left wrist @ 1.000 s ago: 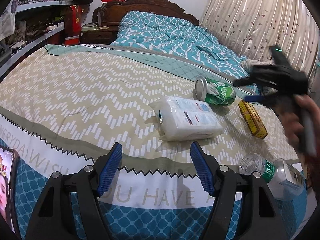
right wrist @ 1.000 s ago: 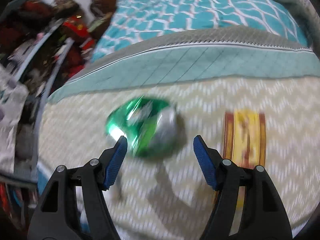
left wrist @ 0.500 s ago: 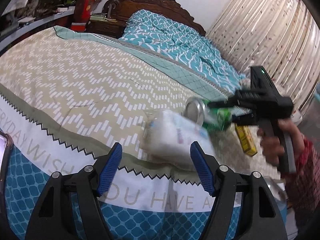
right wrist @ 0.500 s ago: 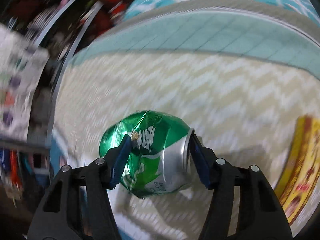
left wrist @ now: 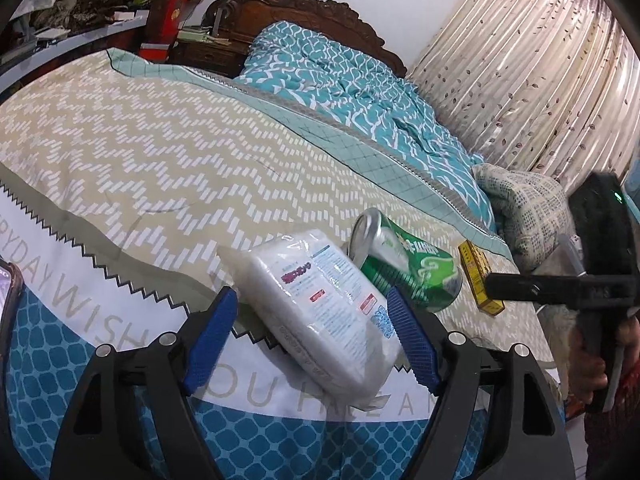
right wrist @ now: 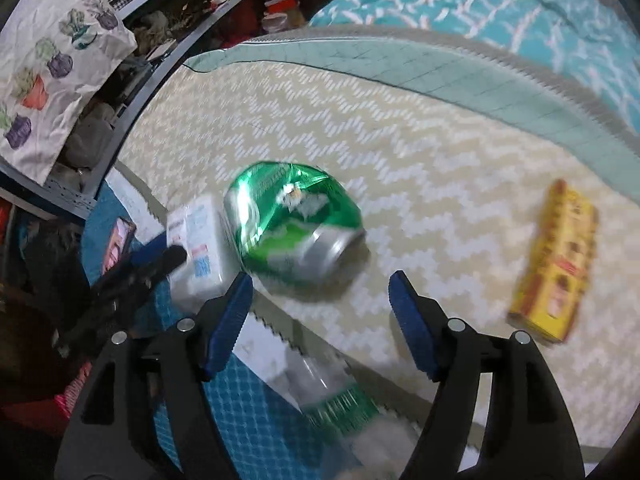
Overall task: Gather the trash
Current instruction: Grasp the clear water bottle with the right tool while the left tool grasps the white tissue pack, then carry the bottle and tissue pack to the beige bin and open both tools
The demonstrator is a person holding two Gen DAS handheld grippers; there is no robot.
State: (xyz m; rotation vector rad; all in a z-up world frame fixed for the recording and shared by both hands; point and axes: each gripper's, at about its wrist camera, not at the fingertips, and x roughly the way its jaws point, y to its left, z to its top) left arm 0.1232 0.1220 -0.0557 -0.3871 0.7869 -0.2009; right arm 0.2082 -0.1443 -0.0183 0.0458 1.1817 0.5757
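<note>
Left gripper has the white tissue pack lying skewed between its blue pads, jaws opening and wide; the right pad looks close to or touching the pack's edge, the left pad stands clear, so no real grip as I read it. The pack sits on the bed near its front edge, one end poking past the zigzag border. Right gripper is empty, jaws opening, with the dented green can lying on its side just beyond the fingertips, nothing pressed on it. The can touches or nearly touches the pack, so closing on either could knock the other. The can is round on a soft cover, and a nudge could roll it toward the edge. The yellow box lies apart to the right. A clear bottle lies right under the right gripper at the bed's edge and could be bumped off. The right view is blurred, so aim on the can is doubtful. Skewed pack may slip out if clamped at a corner. A phone sits at the far left, not trash, so leave it.
</note>
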